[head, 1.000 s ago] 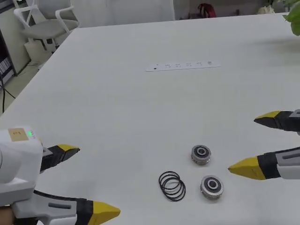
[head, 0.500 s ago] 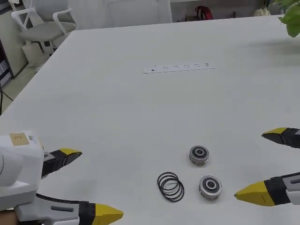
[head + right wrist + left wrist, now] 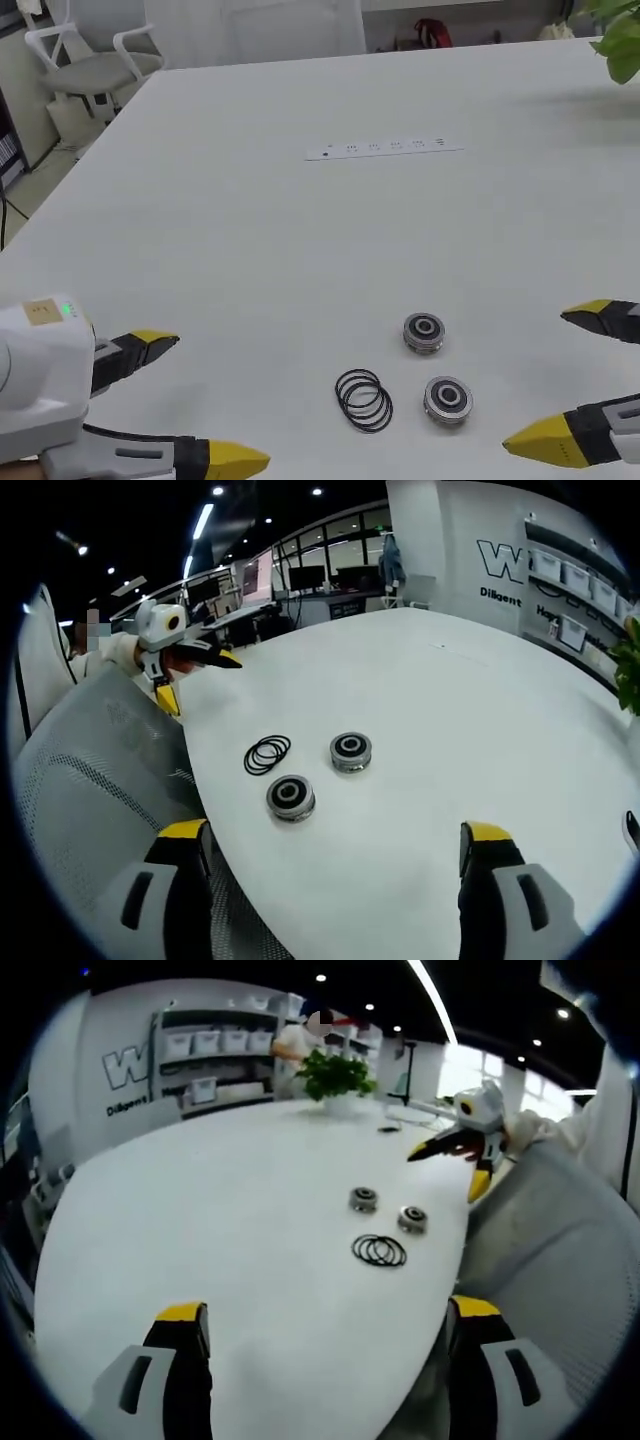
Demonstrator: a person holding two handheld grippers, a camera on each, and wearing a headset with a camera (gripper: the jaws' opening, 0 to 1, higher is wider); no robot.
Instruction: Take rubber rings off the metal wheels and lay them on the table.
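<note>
- Well, closest are two grippers: the left gripper (image 3: 200, 400) and the right gripper (image 3: 548, 378). Each has its two yellow-tipped jaws spread wide and holds nothing.
- Between them, on the white table (image 3: 250, 230), lies one little heap of black rubber rings (image 3: 365, 400). There are three or four, and they overlap, so they are hard to count.
- Just right of the heap sit the near metal wheel (image 3: 447, 398) and the far metal wheel (image 3: 424, 332), not touching.
- Farther back lies one white power strip (image 3: 383, 149).
- Past the table are one white chair (image 3: 90, 60) and one green plant (image 3: 622, 40).
</note>
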